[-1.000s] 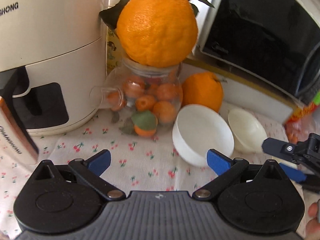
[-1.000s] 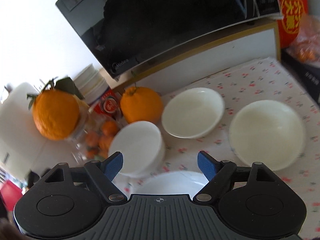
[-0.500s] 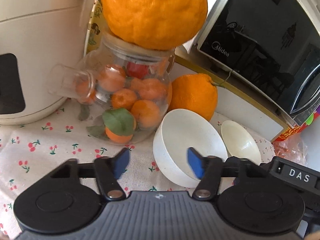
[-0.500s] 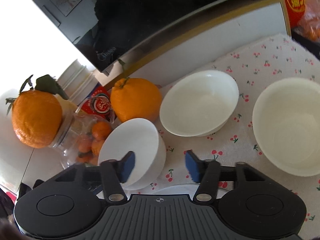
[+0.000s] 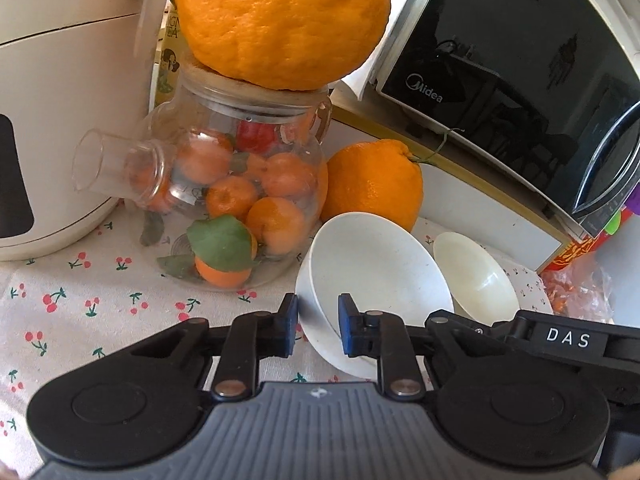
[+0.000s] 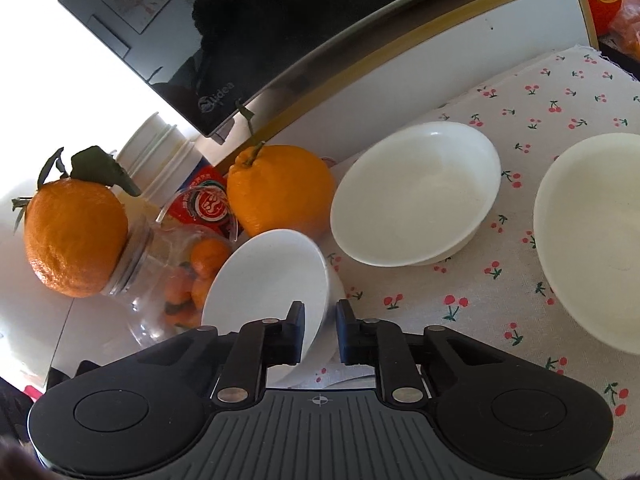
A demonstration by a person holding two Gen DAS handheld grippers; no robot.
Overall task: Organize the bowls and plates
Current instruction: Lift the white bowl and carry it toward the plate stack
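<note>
Still unstacked, three white bowls sit apart on the cherry-print cloth (image 6: 560,92): a wide bowl (image 6: 592,240), a shallow bowl (image 6: 416,196) and a small deep bowl (image 6: 272,276) beside the fruit jar (image 5: 240,184). The small bowl is tilted, mouth toward the microwave (image 5: 520,80). Left gripper (image 5: 318,330) and right gripper (image 6: 320,332) have just been closing, each now pinching its rim; nesting looks yet to begin.

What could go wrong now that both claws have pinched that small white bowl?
The small white bowl is tilted, each claw pinching only its rim, left claw and right claw having just closed; it might slip. It sits close to the glass jar with a big orange balanced on top, so a knock could topple that.
</note>
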